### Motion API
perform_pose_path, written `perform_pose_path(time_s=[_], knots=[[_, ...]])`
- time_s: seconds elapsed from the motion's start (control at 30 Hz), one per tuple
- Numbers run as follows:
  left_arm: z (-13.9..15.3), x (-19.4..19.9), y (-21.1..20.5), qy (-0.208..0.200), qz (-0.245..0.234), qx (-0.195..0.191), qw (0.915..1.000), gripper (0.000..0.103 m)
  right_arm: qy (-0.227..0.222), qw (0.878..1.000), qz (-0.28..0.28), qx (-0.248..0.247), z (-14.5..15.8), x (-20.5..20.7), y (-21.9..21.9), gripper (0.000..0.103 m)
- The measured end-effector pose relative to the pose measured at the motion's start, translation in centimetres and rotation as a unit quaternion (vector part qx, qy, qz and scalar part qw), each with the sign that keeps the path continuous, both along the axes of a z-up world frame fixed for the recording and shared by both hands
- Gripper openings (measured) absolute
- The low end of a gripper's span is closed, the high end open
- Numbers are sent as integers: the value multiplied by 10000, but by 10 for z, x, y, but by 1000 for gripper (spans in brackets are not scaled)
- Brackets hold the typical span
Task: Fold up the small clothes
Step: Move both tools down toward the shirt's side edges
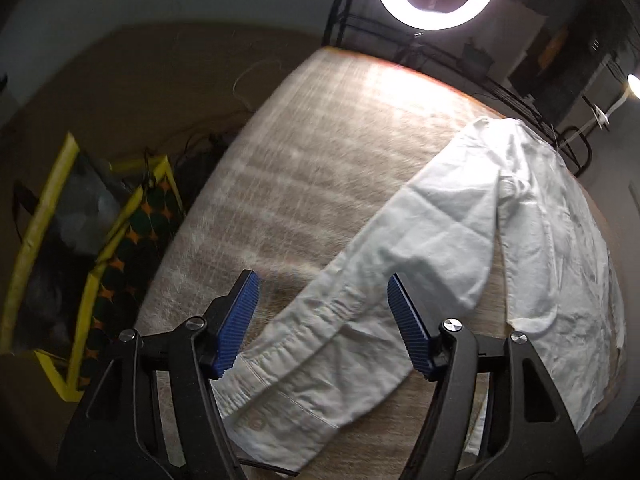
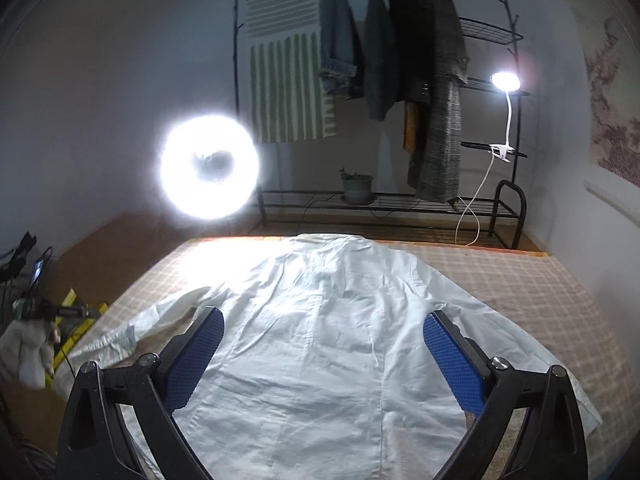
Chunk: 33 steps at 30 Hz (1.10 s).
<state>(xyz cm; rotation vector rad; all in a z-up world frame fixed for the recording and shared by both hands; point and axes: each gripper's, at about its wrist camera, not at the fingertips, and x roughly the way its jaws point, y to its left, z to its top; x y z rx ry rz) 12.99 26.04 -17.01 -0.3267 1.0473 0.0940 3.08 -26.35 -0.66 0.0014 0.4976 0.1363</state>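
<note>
A white long-sleeved shirt (image 2: 332, 344) lies spread flat, back side up, on a checked beige bed cover (image 2: 500, 280). Its collar end points to the far edge. My right gripper (image 2: 322, 344) is open and empty, hovering above the lower middle of the shirt body. In the left wrist view the shirt's left sleeve (image 1: 332, 320) stretches out from the body (image 1: 560, 240) toward the near edge. My left gripper (image 1: 322, 320) is open above that sleeve, near the cuff (image 1: 276, 420), with one blue pad on each side of it.
A bright ring light (image 2: 210, 166) stands off the far left corner of the bed. A clothes rack (image 2: 380, 92) with hanging garments, a potted plant and a clip lamp (image 2: 505, 80) is behind. A yellow-edged patterned bag (image 1: 100, 240) and cables sit on the floor at the left.
</note>
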Motion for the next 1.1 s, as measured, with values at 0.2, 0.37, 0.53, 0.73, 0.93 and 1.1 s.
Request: perform_pose_path(time_s=[0.2, 0.37, 0.53, 0.73, 0.93, 1.1], knots=[[-35, 10, 17, 347, 82, -414, 9985, 65, 169, 9997, 36, -200, -12, 6, 4, 99], [-46, 17, 8, 515, -129, -391, 9978, 53, 289, 9993, 18, -220, -18, 10, 3, 99], [-43, 18, 1, 481, -297, -414, 9975, 16, 287, 9991, 4, -304, -18, 9, 4, 99], [-30, 13, -7, 204, -288, -388, 9986, 0, 337, 9990, -21, -309, -19, 10, 2, 99], [8, 1, -25, -370, -349, -585, 9970, 0, 331, 9990, -6, -316, -18, 7, 0, 98], [42, -5, -69, -832, -778, -701, 9910, 0, 448, 9986, 49, -283, -20, 7, -1, 93]])
